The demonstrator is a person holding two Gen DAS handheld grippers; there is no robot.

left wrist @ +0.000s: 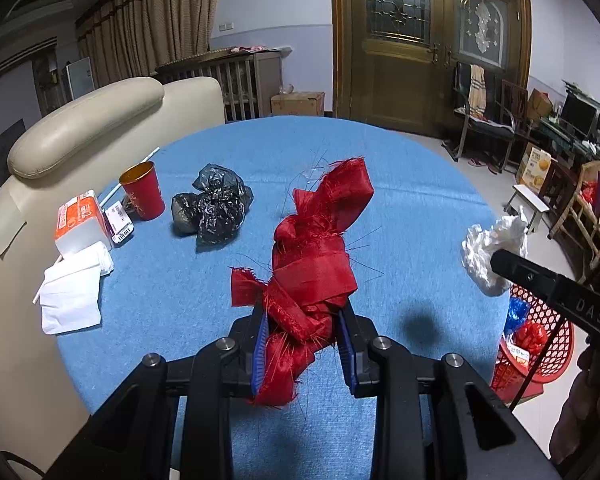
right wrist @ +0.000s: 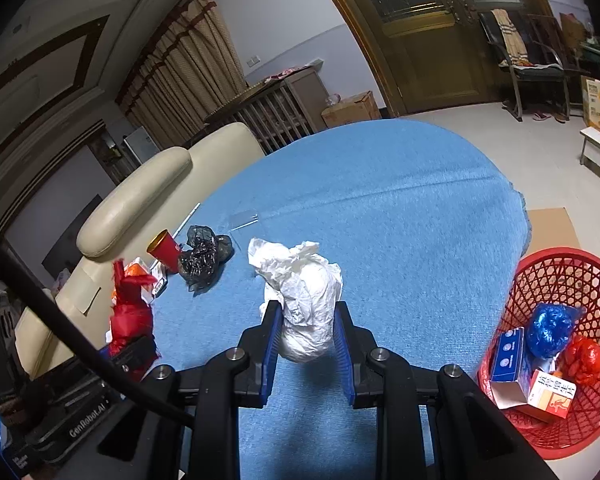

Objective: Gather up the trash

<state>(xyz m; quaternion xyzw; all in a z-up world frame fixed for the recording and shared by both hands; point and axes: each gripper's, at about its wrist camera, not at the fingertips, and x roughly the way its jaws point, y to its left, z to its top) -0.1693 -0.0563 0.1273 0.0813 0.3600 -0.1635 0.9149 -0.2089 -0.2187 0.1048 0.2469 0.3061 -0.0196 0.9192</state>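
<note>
My left gripper [left wrist: 305, 340] is shut on a frayed red ribbon bundle [left wrist: 318, 256], held above the blue tablecloth [left wrist: 412, 216]. The right gripper [right wrist: 307, 338] is shut on a crumpled white plastic wad [right wrist: 306, 292], also lifted over the cloth. From the left wrist view that white wad [left wrist: 488, 252] and the right gripper's black finger show at the right edge. The red ribbon [right wrist: 130, 308] appears at the left in the right wrist view. A red mesh basket [right wrist: 556, 292] stands on the floor right of the table, holding a blue wad, a red wad and small cartons.
On the table's left lie a black plastic bag [left wrist: 212, 206], a red cup [left wrist: 142, 190], an orange-and-white carton [left wrist: 80, 222], a white paper bag [left wrist: 74, 292] and a straw. A beige sofa [left wrist: 80, 128] borders the left edge. Chairs, a stool and boxes stand at the right.
</note>
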